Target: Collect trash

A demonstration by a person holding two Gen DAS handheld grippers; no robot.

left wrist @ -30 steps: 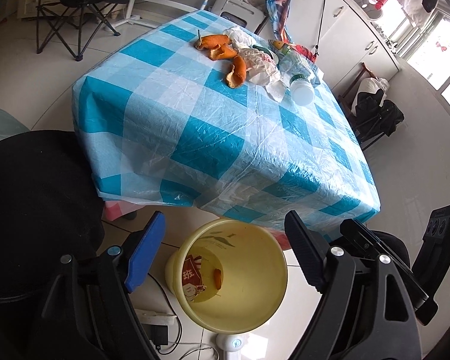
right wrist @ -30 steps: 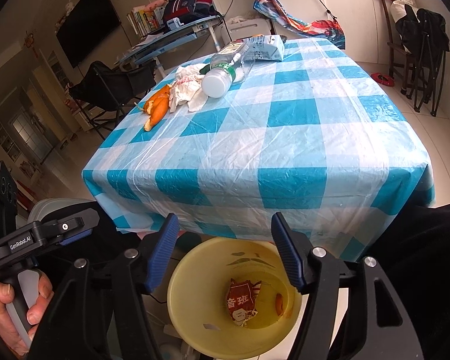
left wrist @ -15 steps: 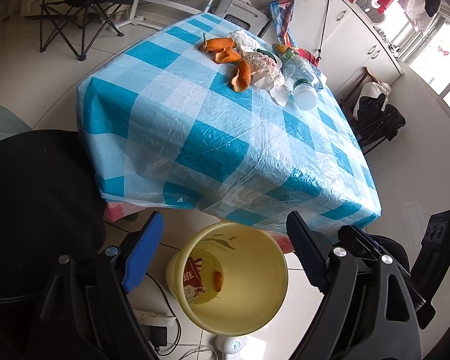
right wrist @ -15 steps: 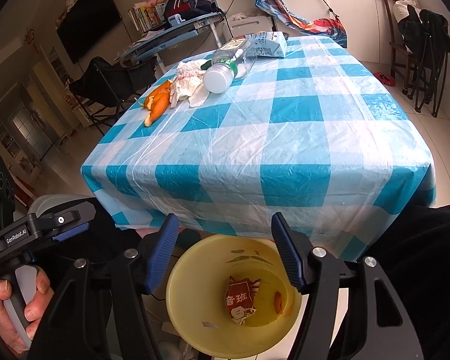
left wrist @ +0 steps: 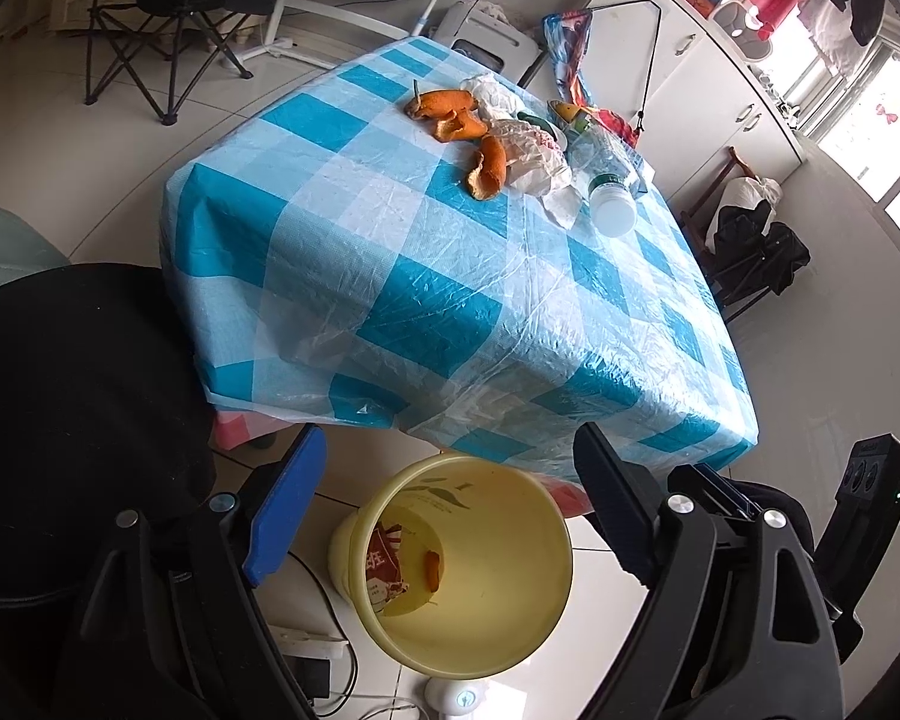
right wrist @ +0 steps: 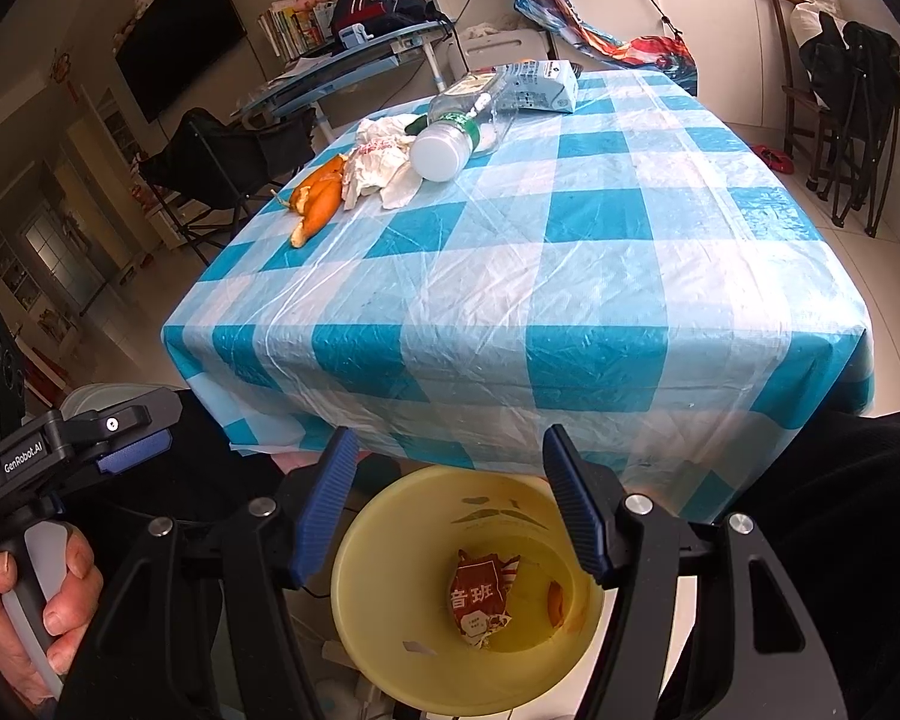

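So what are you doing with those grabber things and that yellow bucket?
A person is clearing trash off the checked table with a gripper in each hand. Both the left gripper and right gripper hover open and empty over the yellow bin, which already holds a red wrapper and a bit of orange peel. More orange peels, crumpled paper and a plastic bottle wait on the table's far side.

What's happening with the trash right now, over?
Both tools open, empty, over yellow bin. Wrapper and peel bit inside. Orange peels, tissues, bottle on table. Nothing blocking.
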